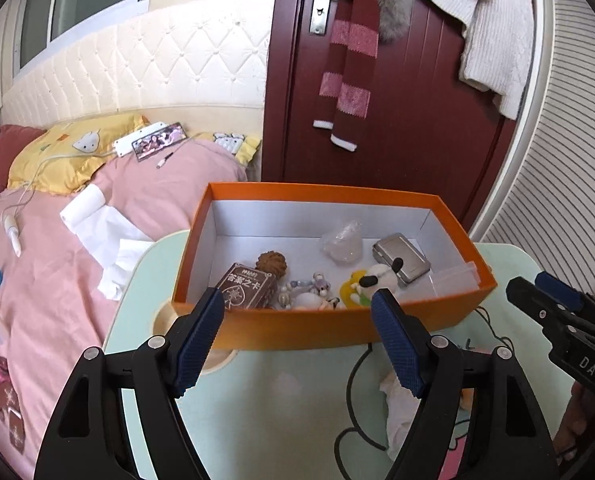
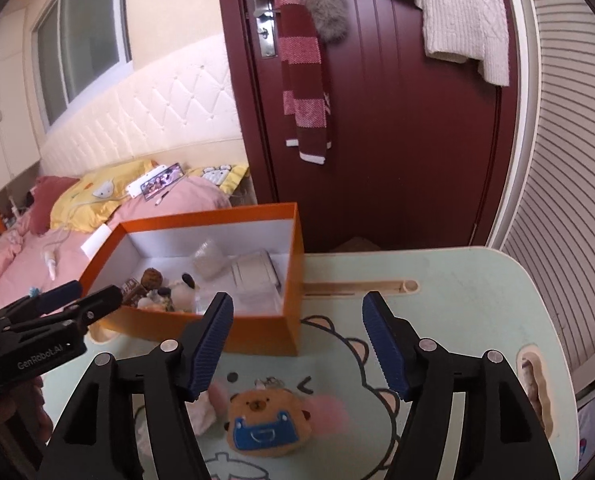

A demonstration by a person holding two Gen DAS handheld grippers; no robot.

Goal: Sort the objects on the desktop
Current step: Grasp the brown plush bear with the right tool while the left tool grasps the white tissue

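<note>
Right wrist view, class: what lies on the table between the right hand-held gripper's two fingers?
In the right wrist view, a brown bear plush keychain lies on the table between the open fingers of the right hand-held gripper, untouched.

**Card, tin and plush on a smooth tabletop**

The orange box (image 1: 321, 326) looks like matt card, white inside. In it lie a dull metal tin (image 1: 401, 257) and crinkled clear plastic (image 1: 342, 242). The bear keychain (image 2: 262, 420) seems felt-like plush. The mint tabletop (image 2: 469, 292) is smooth.
</note>
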